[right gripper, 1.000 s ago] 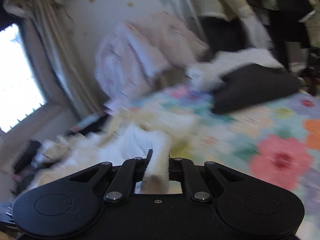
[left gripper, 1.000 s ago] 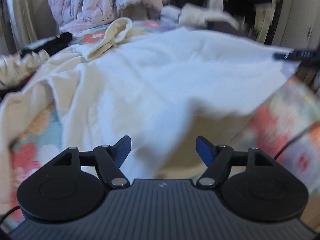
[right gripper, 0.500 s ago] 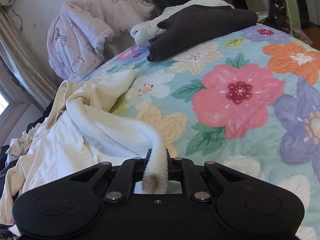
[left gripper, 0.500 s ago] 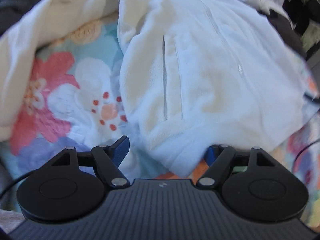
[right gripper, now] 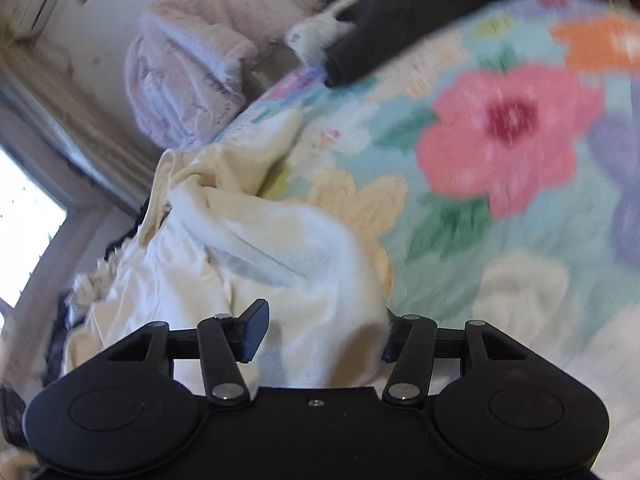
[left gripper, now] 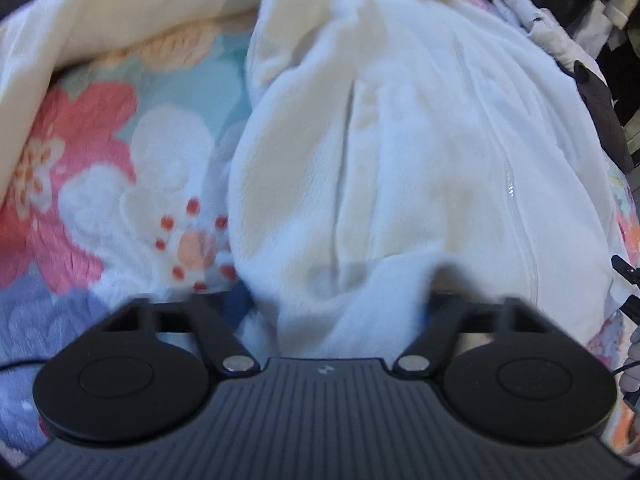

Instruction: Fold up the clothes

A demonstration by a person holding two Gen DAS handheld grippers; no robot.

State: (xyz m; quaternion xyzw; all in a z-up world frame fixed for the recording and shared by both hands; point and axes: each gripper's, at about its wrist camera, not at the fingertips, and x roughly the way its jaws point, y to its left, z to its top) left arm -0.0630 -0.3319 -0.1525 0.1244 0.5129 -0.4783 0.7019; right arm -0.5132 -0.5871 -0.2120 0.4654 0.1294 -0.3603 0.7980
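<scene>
A white fleece jacket (left gripper: 400,140) with a front zipper lies spread on the floral bedspread (left gripper: 100,200). My left gripper (left gripper: 336,304) is low over the jacket's bottom hem. Its jaws are closing, with the bunched hem between them but still standing wide. In the right wrist view the jacket's sleeve (right gripper: 280,248) runs from the body down to my right gripper (right gripper: 322,336). Those jaws are opening, and the sleeve end lies loose between them. The left pad is clear of the cloth.
A cream garment (left gripper: 100,32) lies at the upper left of the jacket. A pink quilted bundle (right gripper: 192,60) and a dark garment (right gripper: 400,20) sit at the bed's far end. A bright window (right gripper: 24,240) is at left. Cables (left gripper: 624,280) hang at right.
My right gripper came down to the bed and let go of the sleeve end it had pinched. My left gripper rolled and dropped onto the jacket's hem.
</scene>
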